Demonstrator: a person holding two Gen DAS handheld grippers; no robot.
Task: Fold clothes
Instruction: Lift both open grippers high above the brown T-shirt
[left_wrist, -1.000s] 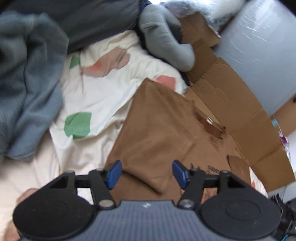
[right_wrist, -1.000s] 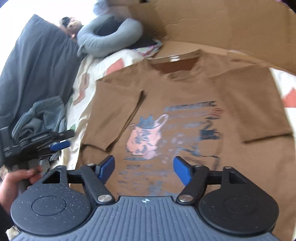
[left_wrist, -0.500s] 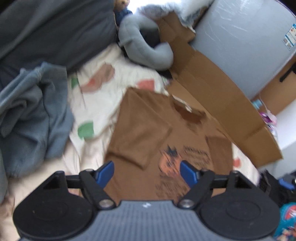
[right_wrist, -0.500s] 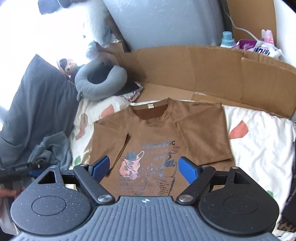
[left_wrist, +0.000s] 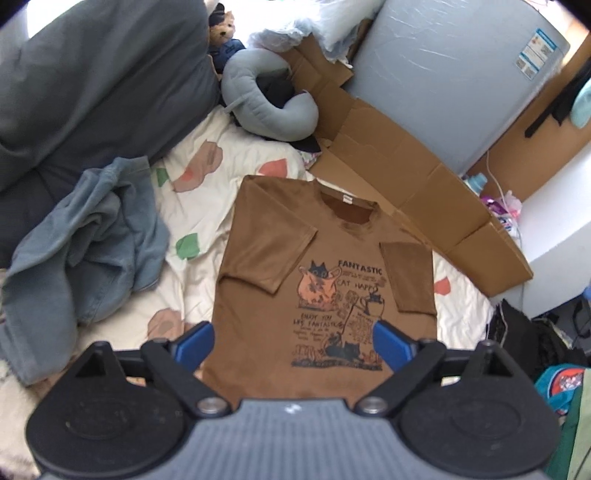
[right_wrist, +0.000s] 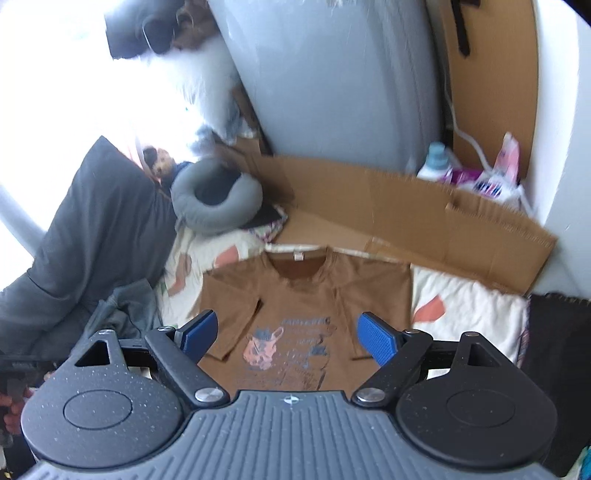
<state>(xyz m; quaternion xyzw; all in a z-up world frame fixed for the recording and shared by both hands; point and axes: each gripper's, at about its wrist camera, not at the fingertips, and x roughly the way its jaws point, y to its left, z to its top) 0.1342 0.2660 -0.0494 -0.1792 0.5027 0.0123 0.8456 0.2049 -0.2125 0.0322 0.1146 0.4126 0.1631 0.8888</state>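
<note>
A brown T-shirt (left_wrist: 325, 266) with a cat print lies flat, front up, on a white patterned quilt (left_wrist: 192, 206). Both sleeves are folded in over the chest. It also shows in the right wrist view (right_wrist: 306, 306). My left gripper (left_wrist: 293, 341) is open and empty, held well above the shirt's lower half. My right gripper (right_wrist: 286, 334) is open and empty, high above the shirt's hem. Part of the left gripper and the hand holding it (right_wrist: 14, 373) show at the left edge of the right wrist view.
A crumpled blue-grey garment (left_wrist: 81, 251) lies left of the shirt. A grey neck pillow (left_wrist: 266, 99) and a dark duvet (left_wrist: 92, 81) lie behind. Flattened cardboard (left_wrist: 406, 177) runs along the far side by a grey appliance (left_wrist: 443, 74). Clutter (left_wrist: 554, 369) sits to the right.
Both grippers have pulled back and risen away from the shirt, which now looks smaller and shows whole. The shirt has not moved. Both grippers stay open.
</note>
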